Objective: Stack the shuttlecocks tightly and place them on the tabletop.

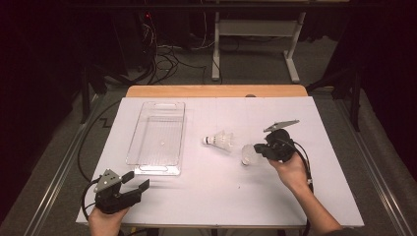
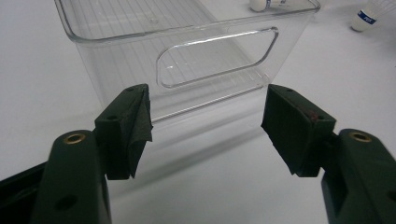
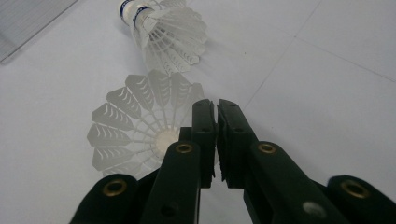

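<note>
A white table [image 1: 162, 196] seen from above, with a person's two hands each holding a black two-jaw gripper. The right gripper [image 1: 256, 148] sits at the right of the table, its jaws pressed together on the skirt edge of a white shuttlecock [image 1: 248, 154]. In the right gripper view, the jaws cover part of that skirt, so exactly how much of the rim they pinch is hard to make out; the open feathered end faces the camera, and its cork end is hidden behind it. Its long axis runs roughly along the jaws, away from the hand. A second shuttlecock [image 1: 219, 140] lies on its side just beyond, near but apart, cork end pointing left towards a clear plastic bin [image 1: 139, 142]. The left gripper [image 1: 136, 181] rests at the near left corner, jaws spread wide and holding nothing, aimed at the bin's near end wall, which is cut off at the top of the left gripper view.
</note>
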Motion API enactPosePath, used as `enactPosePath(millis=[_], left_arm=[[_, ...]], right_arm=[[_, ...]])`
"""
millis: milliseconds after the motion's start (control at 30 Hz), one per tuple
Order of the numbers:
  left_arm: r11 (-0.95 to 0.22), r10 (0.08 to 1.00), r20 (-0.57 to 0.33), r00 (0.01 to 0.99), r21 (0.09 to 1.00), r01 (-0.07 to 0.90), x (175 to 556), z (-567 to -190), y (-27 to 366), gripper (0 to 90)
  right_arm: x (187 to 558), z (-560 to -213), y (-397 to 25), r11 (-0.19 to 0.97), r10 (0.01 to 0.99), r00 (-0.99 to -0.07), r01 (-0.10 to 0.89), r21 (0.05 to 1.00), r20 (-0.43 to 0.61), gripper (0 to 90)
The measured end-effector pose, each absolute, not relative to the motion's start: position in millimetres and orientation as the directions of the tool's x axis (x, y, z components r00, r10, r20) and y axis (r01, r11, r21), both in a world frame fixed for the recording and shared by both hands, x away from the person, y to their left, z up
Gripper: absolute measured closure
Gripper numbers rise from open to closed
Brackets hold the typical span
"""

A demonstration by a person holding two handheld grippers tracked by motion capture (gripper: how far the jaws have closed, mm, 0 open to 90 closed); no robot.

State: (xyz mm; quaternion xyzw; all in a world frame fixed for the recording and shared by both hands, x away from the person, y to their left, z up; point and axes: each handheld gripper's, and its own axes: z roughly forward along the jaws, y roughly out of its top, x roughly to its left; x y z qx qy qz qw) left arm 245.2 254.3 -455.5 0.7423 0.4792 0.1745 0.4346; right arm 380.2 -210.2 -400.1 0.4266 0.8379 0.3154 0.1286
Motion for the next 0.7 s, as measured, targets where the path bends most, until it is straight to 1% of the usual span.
enactPosePath(millis=[367,700], left_arm=[[-0.162,0.863,-0.158,0.479,0.813,0.559,245,-455,255,33.4],[-0.161,0.864,-0.158,0.478,0.813,0.559,245,-455,255,33.4]], right_arm=[[385,-405,-217,0.418,0.809,-0.583,0.653,0.632,0.068,86.2],[389,-413,-224,0.391,0.829,-0.553,0.680,0.621,0.084,83.5]])
